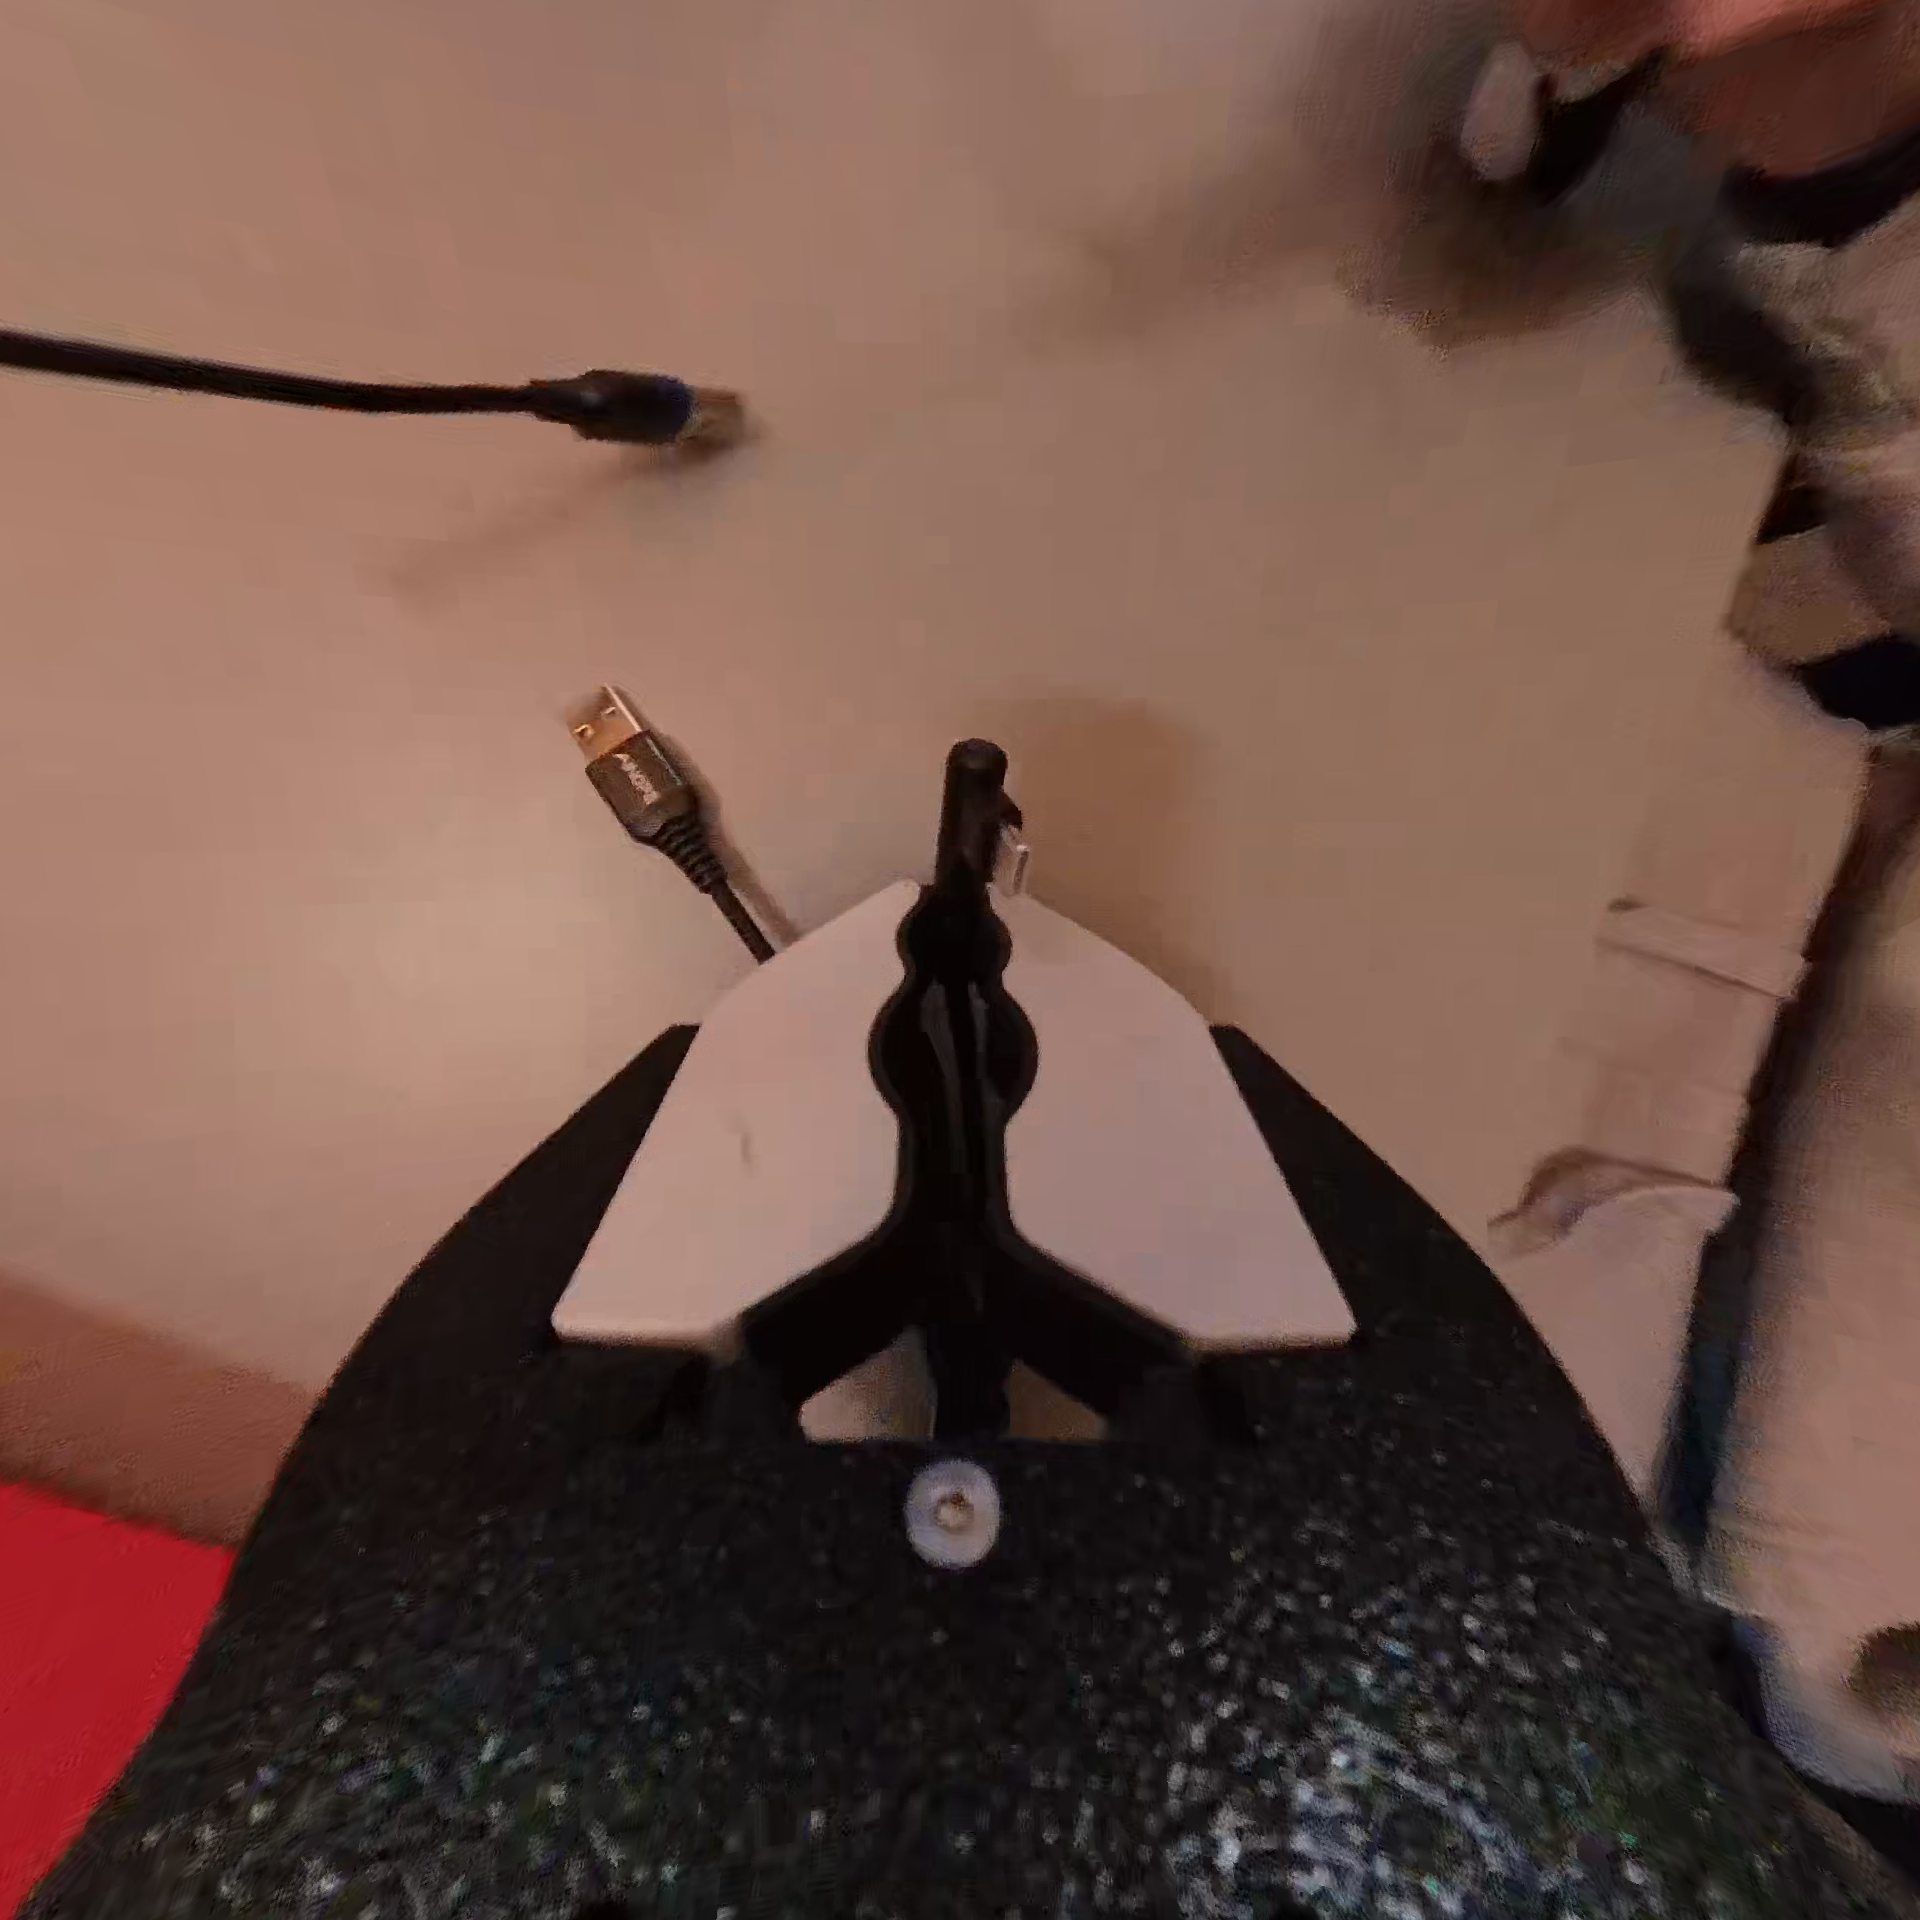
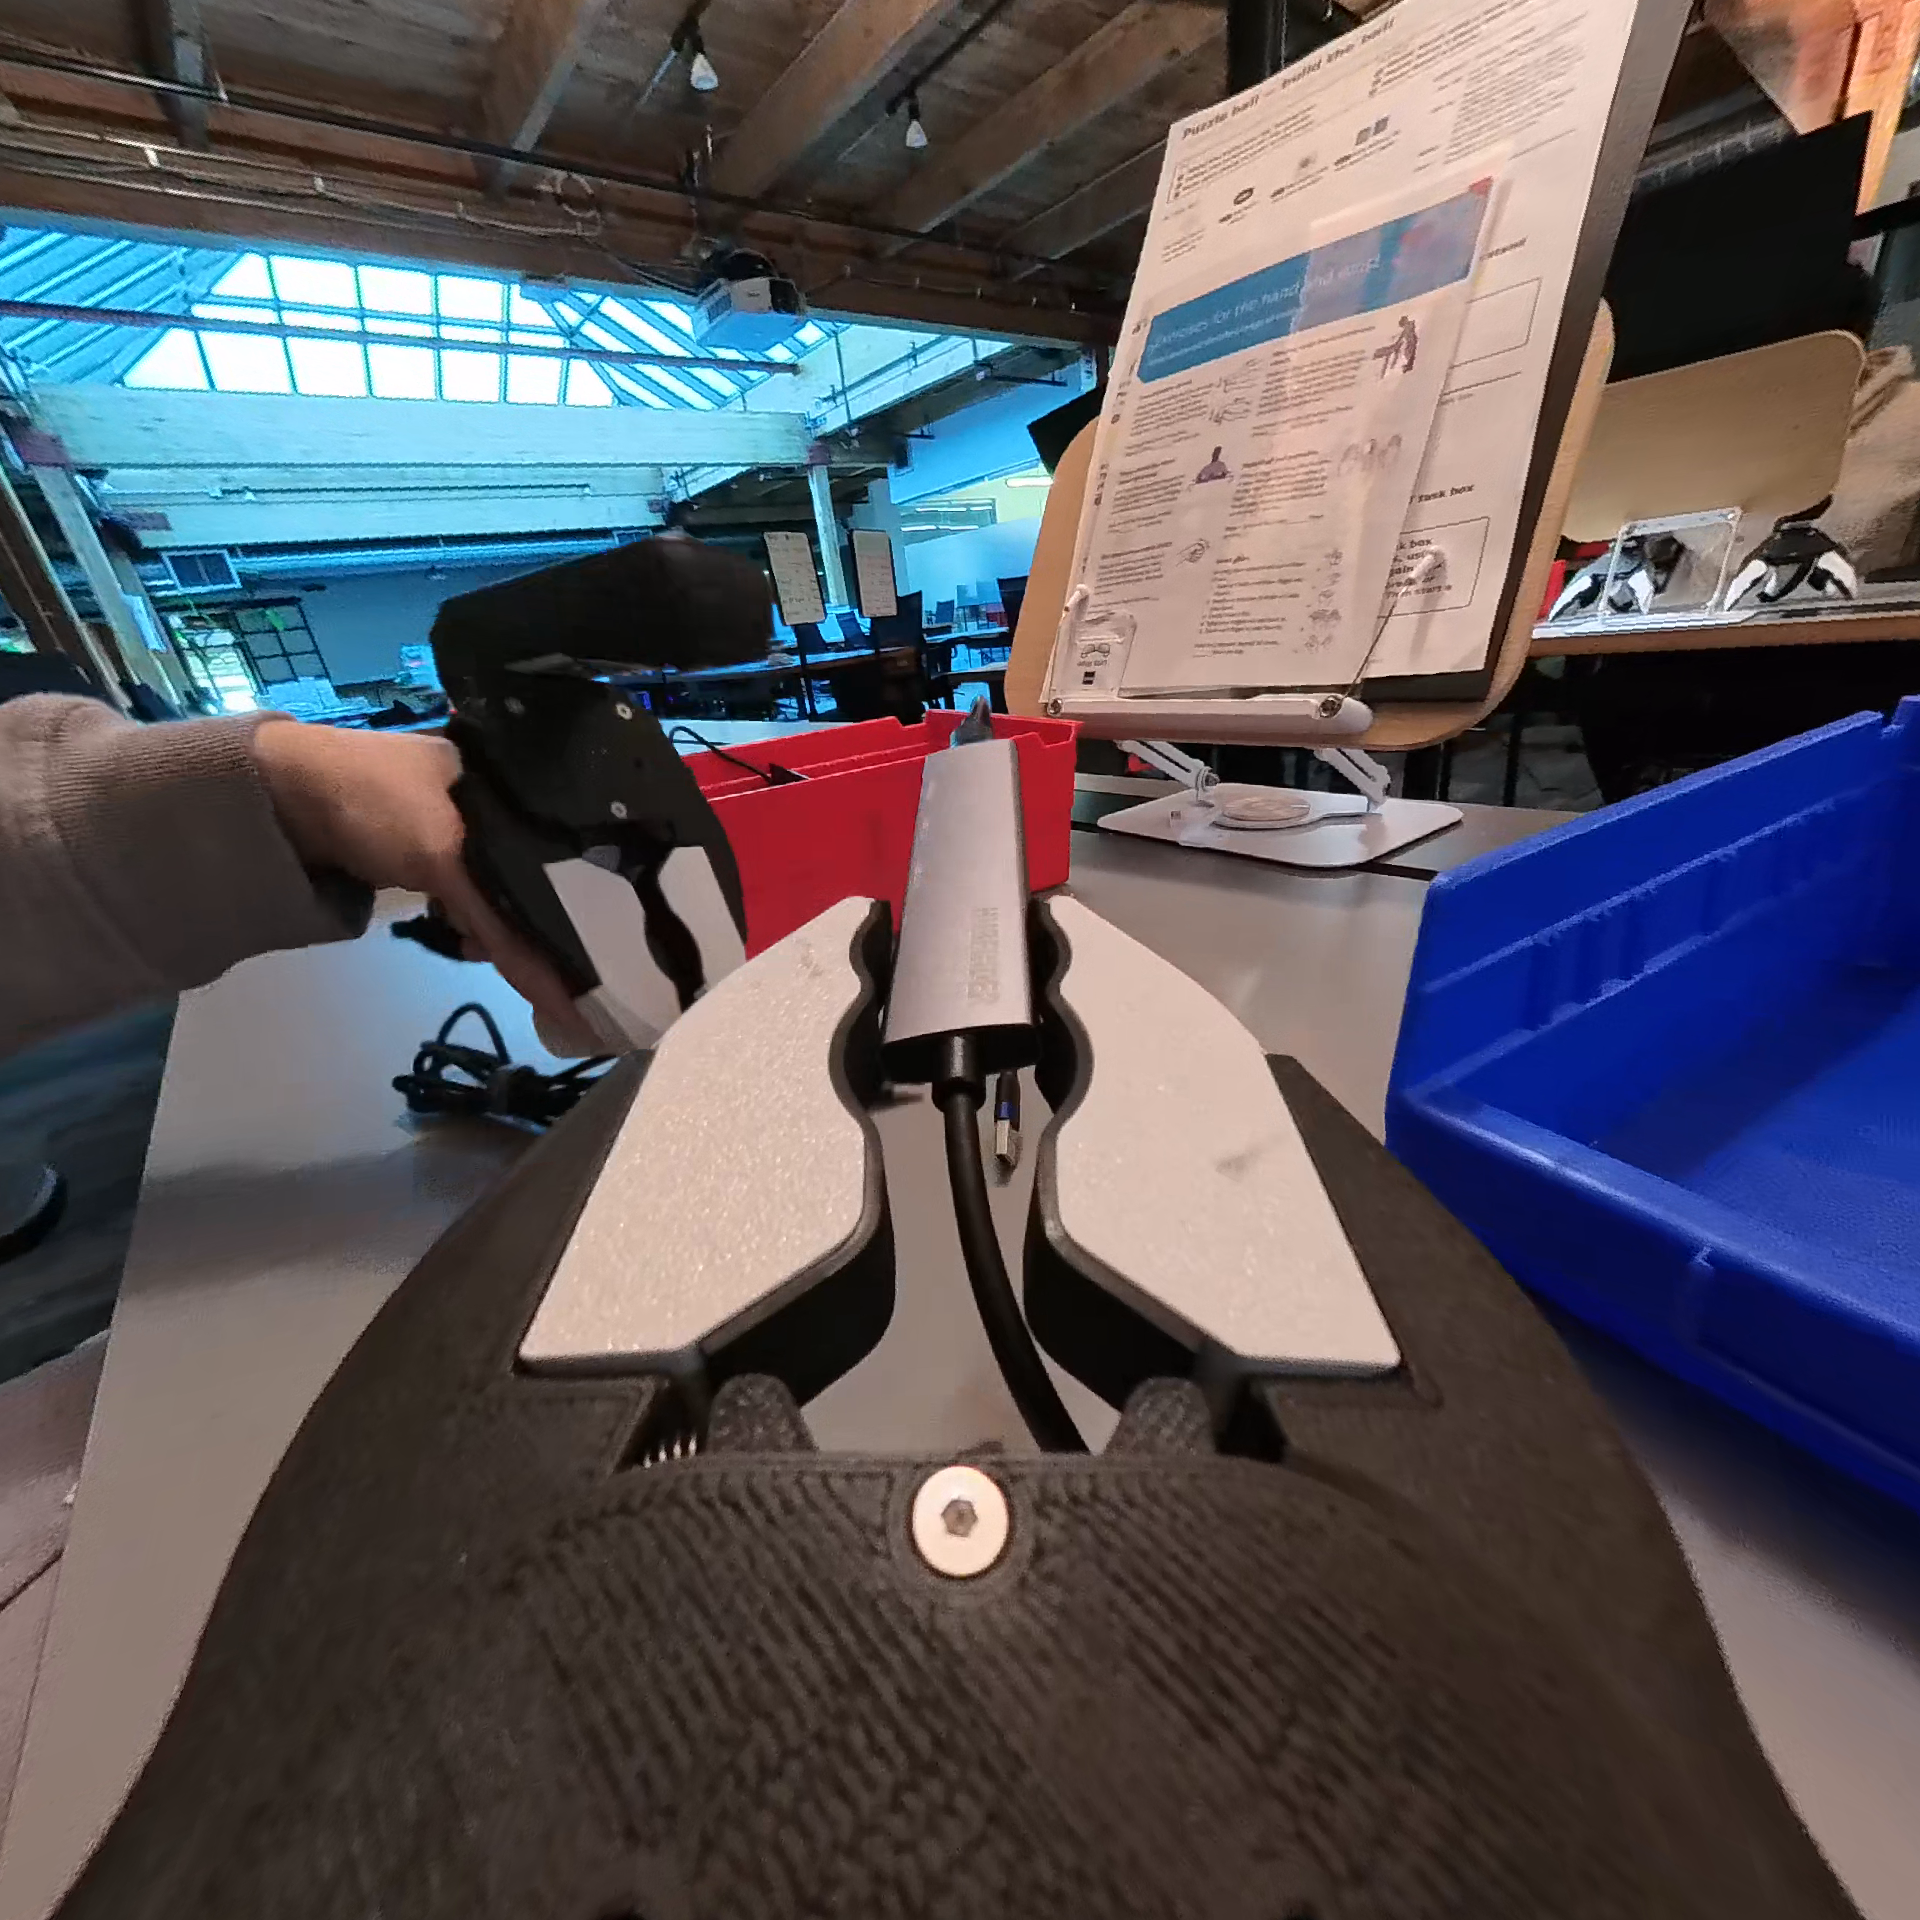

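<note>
In the left wrist view, a black cable end [image 1: 623, 407] with a clear-tipped plug lies loose at the upper left of the frame, flat on the pale surface [image 1: 1039, 499]. Lower and nearer the centre, a braided cable with a metal USB plug [image 1: 623, 743] rests on the surface and runs under the left claw [image 1: 961, 894]. That claw is closed tight, its white pads meeting on a thin black cable connector [image 1: 975, 805] that sticks out past the tips with a small silvery plug at its side; pinching it close to the end seems to keep the plug steady and pointing forward. A red patch shows at the lower left corner, and the right edge is too blurred to read.

In the right wrist view, a person's hand [image 2: 364, 821] at the left holds the other claw above the surface, beside a coil of black cable [image 2: 488, 1070]. At the centre, the right claw [image 2: 961, 925] is clamped on a slim grey hub [image 2: 961, 894], held lengthwise so that its far end points out toward the red bin [image 2: 883, 821] behind it. The hub's short black lead [image 2: 982, 1226] droops back between the fingers, free of the grip. At the upper right stands a document holder with printed sheets [image 2: 1320, 436], and a blue bin [image 2: 1621, 1091] sits at the right edge.
</note>
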Motion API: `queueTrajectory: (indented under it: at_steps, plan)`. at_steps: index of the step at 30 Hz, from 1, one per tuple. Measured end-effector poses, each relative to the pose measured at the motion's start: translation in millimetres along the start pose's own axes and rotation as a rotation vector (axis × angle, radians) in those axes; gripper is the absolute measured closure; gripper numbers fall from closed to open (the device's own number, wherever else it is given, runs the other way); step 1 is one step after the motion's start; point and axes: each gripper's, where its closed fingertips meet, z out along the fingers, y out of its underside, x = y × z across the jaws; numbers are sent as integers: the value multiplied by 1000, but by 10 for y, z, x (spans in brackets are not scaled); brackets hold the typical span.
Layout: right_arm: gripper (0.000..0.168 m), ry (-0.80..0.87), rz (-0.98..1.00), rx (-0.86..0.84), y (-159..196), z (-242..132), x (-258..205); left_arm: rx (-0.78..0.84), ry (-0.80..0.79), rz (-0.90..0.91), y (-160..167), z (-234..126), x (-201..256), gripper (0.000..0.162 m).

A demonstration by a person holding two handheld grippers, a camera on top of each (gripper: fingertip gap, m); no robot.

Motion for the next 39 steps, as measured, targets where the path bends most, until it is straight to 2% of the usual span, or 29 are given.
queueTrajectory:
  at_steps: [2, 4, 6, 8, 9, 12, 14, 17, 20, 23, 26, 31, 36, 39]
  plan:
    - [143, -2, 5, 5, -6, -4, 4, 20, 137, 35, -8, -10, 155, 156]
    - [143, -10, 22, 15, -18, -15, 13, 12, 265, -7, 15, -38, 265, 156]
    - [143, -12, 39, 30, -36, -32, 29, 27, 487, -6, 7, -154, 509, 156]
    - [143, -19, 54, 39, -47, -41, 38, 56, 681, 92, 42, -292, 721, 156]
    - [143, -18, 57, 41, -49, -43, 45, 88, 680, 151, 37, -274, 722, 156]
    - [143, -19, 53, 41, -49, -45, 41, 162, 439, 196, -119, -25, 444, 140]
    - [143, -19, 44, 41, -50, -45, 33, 186, 207, 156, -231, 54, 175, 137]
    - [143, -20, 40, 42, -51, -47, 26, 251, -95, 130, -298, -5, -44, 134]
    - [143, -25, 36, 31, -37, -36, 16, 232, -388, 66, -164, -75, -164, 130]
    - [143, -31, 31, 26, -31, -25, 7, 240, -441, 117, -116, -57, 30, 126]
    - [143, -38, 37, 34, -41, -35, 6, 272, -363, 219, -217, -83, 216, 130]
    - [143, -47, 54, 58, -69, -62, 15, 78, -123, 304, -174, 71, 81, 134]
    - [143, -48, 53, 65, -78, -75, 14, 105, 126, 206, -358, 218, -24, 137]
    - [143, -48, 60, 66, -79, -77, 23, 125, 402, 119, -375, 231, 184, 139]
